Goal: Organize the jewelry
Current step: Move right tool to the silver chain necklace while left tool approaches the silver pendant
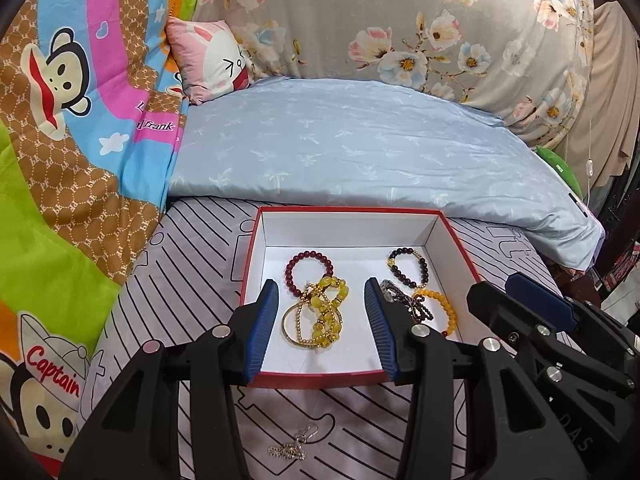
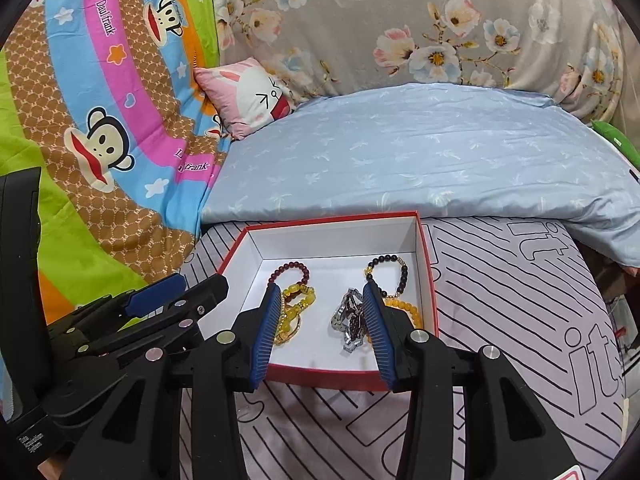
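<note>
Mostly beaded bracelets [image 1: 309, 276] in red-walled box [image 1: 360, 211].

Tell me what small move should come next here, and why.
Probably draw the left gripper back and lower it toward the silver chain on the striped sheet, outside the red box. Both grippers are open and empty, and the other pieces, like the yellow bead bracelet, already lie inside the box.

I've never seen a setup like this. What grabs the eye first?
A red box with a white inside sits on the striped bedsheet, holding beaded bracelets: dark red at left, yellow at right. Two open blue-padded grippers, left and right, frame it.
</note>
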Demonstrator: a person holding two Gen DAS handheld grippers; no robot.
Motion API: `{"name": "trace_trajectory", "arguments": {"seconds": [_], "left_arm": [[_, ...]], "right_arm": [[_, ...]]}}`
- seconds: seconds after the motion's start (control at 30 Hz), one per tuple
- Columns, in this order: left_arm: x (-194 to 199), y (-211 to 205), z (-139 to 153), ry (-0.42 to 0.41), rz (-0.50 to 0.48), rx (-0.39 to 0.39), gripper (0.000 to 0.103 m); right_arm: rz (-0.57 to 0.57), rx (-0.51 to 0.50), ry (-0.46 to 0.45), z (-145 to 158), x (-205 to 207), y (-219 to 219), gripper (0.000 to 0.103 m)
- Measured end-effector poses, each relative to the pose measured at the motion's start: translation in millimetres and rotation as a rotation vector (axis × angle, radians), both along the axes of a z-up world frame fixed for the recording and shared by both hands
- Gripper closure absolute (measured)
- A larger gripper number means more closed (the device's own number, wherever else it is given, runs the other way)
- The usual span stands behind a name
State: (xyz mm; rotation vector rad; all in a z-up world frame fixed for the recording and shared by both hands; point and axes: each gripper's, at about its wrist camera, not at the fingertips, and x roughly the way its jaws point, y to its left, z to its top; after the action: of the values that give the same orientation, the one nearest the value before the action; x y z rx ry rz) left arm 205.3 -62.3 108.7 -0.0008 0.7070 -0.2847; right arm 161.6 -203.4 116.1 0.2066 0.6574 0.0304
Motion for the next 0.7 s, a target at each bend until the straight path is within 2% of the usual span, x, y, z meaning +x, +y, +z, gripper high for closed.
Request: {"name": "trace_trajectory", "arguments": {"seconds": [0.4, 0.47, 0.5, 0.7], "left_arm": [[-46, 9, 16, -0.023, -0.029, -0.008, 0.060], [-58, 11, 15, -0.027, -0.039, -0.002, 0.060], [-63, 12, 14, -0.029, -0.039, 0.003, 0.060], [-93, 34, -10, 0.013, -0.010, 0.004, 0.060]], "right_arm": [[0.007, -0.006, -0.020, 15, -50, 9, 0.060], [0.011, -0.015, -0.023, 15, -63, 11, 0.056], [0.009, -0.022, -0.023, 13, -71, 12, 0.053], [-0.003, -0.034, 0.039, -19, -122, 13, 0.053]]}}
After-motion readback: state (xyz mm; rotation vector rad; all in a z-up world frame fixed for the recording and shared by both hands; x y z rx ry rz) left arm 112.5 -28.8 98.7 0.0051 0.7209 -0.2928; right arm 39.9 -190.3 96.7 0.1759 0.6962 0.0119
